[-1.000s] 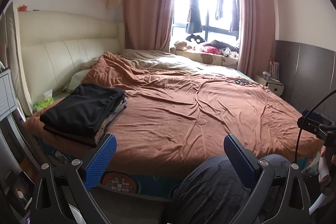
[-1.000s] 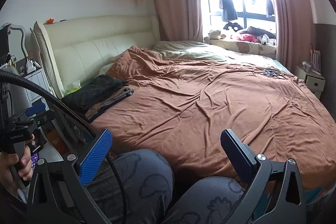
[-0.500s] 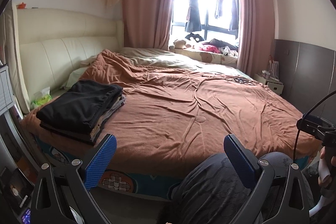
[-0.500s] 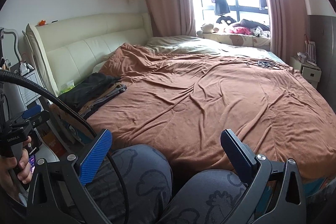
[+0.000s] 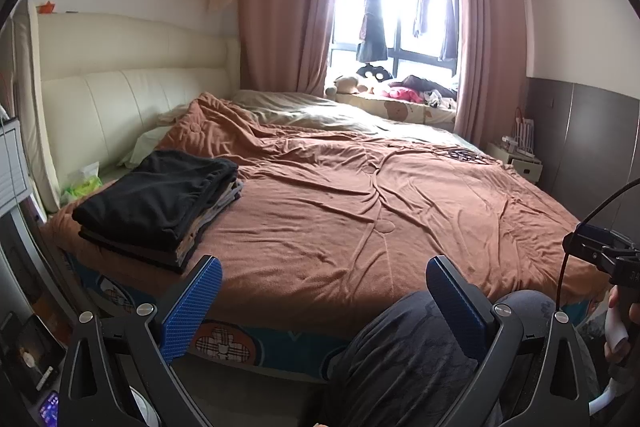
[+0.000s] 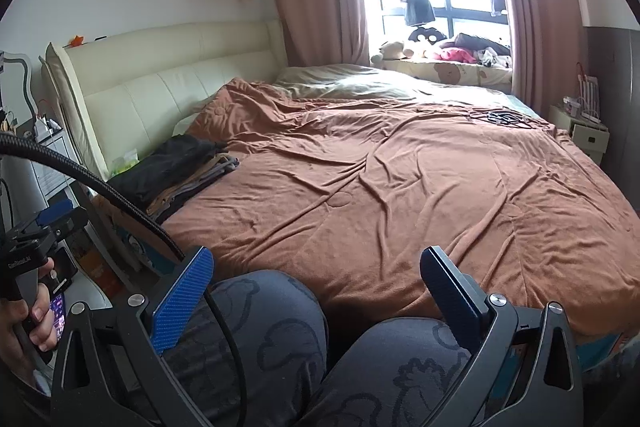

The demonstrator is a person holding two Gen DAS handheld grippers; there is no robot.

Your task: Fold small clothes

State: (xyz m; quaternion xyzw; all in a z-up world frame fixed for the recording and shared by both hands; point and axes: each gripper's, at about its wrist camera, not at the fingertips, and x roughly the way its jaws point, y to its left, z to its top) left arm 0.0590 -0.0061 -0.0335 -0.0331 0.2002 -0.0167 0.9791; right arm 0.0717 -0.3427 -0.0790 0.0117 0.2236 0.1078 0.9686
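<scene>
A stack of folded clothes (image 5: 160, 203), black on top with brown and grey layers beneath, rests on the bed's near left corner; the right wrist view shows the stack of folded clothes (image 6: 176, 171) at the left edge. My left gripper (image 5: 324, 291) is open and empty, held before the bed's near edge, right of the stack. My right gripper (image 6: 316, 279) is open too, with nothing between its blue pads, above the person's knees (image 6: 280, 327). No unfolded garment lies on the brown blanket (image 5: 380, 211).
A cream padded headboard (image 5: 120, 95) stands at the left. Soft toys and clothes lie on the window ledge (image 5: 396, 99). A white nightstand (image 5: 516, 159) sits at the far right. A cable (image 6: 100, 187) arcs from the hand-held left gripper handle (image 6: 32, 255).
Both views have drifted slightly; the left camera has tilted up a little, so the stack sits lower left. Both grippers stay open and empty.
</scene>
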